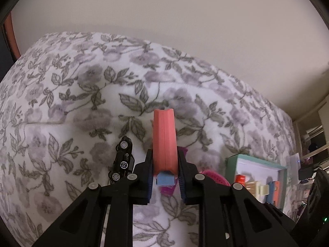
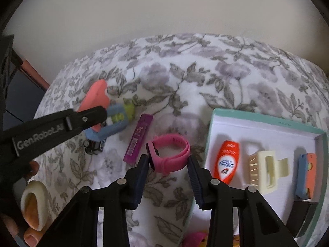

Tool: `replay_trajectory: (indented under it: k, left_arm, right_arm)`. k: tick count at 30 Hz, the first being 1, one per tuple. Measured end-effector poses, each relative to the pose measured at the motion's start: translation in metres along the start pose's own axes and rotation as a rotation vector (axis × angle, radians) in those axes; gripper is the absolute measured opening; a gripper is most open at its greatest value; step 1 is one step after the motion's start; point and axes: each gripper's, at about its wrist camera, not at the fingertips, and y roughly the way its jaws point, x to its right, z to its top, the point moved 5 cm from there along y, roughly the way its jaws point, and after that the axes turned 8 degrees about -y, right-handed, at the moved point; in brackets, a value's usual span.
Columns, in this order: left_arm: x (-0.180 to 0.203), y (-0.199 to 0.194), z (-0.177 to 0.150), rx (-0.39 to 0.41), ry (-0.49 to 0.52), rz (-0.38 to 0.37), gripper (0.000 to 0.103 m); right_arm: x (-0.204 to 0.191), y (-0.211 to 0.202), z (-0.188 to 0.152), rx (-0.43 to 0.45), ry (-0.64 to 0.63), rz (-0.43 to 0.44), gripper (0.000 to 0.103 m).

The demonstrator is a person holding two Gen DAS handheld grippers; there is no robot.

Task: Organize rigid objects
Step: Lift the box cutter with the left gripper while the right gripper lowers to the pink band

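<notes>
My left tool [image 1: 165, 180], marked "GenRobot.AI", was clamped on the coral-and-blue toy [image 1: 164, 142] above the floral bed [image 1: 61, 103]. My right tool [image 2: 168, 182] stood apart around the pink watch [image 2: 168, 154], not pressing.

Pink watch band [image 2: 170, 154], teal-rimmed box [image 2: 267, 116]

floral blanket [image 2: 185, 78], plain beige wall [image 1: 185, 16]

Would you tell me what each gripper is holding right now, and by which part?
The left gripper clamps a toy plane by its salmon wing, near the blue body. The right gripper holds nothing; the pink wristband lies between its open jaws.
</notes>
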Motion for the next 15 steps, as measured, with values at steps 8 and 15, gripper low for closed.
replay_trajectory:
  k: [8, 15]
  left_arm:
    - [0.021, -0.024, 0.001, 0.036, 0.039, -0.032, 0.022]
    - [0.031, -0.034, -0.001, 0.051, 0.054, -0.011, 0.022]
  right_arm:
    - [0.024, -0.026, 0.004, 0.043, 0.043, -0.014, 0.031]
    - [0.024, -0.023, 0.001, 0.033, 0.054, 0.027, 0.031]
